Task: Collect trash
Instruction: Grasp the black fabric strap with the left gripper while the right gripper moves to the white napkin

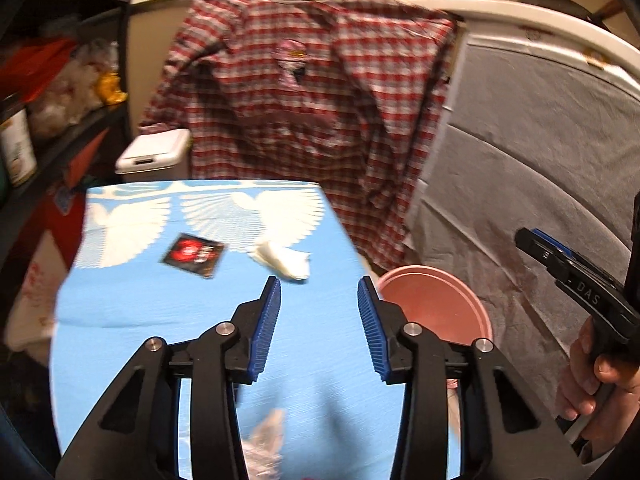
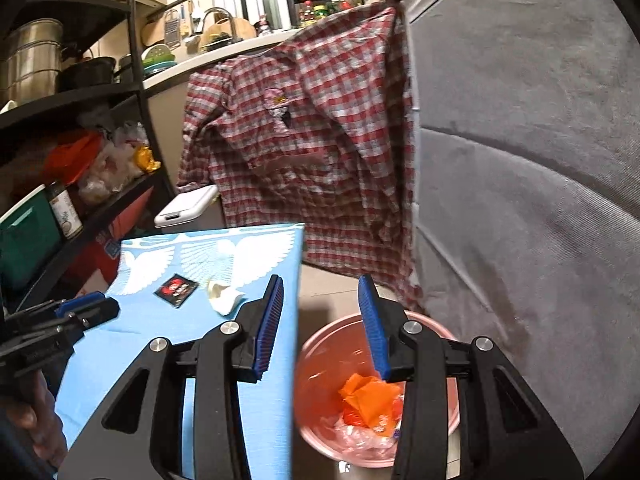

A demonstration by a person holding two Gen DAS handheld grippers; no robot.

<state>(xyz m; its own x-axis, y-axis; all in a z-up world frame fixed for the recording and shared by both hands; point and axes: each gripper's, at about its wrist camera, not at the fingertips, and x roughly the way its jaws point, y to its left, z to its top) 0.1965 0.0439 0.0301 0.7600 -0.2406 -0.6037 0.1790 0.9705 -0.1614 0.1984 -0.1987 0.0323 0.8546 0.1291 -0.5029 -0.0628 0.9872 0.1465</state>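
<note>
A blue cloth with white wing prints covers the table [image 1: 160, 340] [image 2: 132, 344]. On it lie a black and red wrapper [image 1: 193, 255] [image 2: 176, 289], a crumpled white tissue [image 1: 282, 261] [image 2: 223, 295] and a clear plastic scrap [image 1: 265, 446] near the front edge. My left gripper [image 1: 319, 292] is open and empty above the cloth, just short of the tissue. My right gripper [image 2: 322, 290] is open and empty over the pink bin [image 2: 320, 364] [image 1: 432, 304], which holds orange paper [image 2: 370, 396] and clear plastic.
A red checked shirt [image 1: 304, 92] hangs over a counter behind the table. A grey covered surface [image 2: 520, 200] stands to the right of the bin. A black shelf [image 2: 80, 96] with pots and bags is on the left. A white lidded bin [image 1: 154, 154] stands behind the table.
</note>
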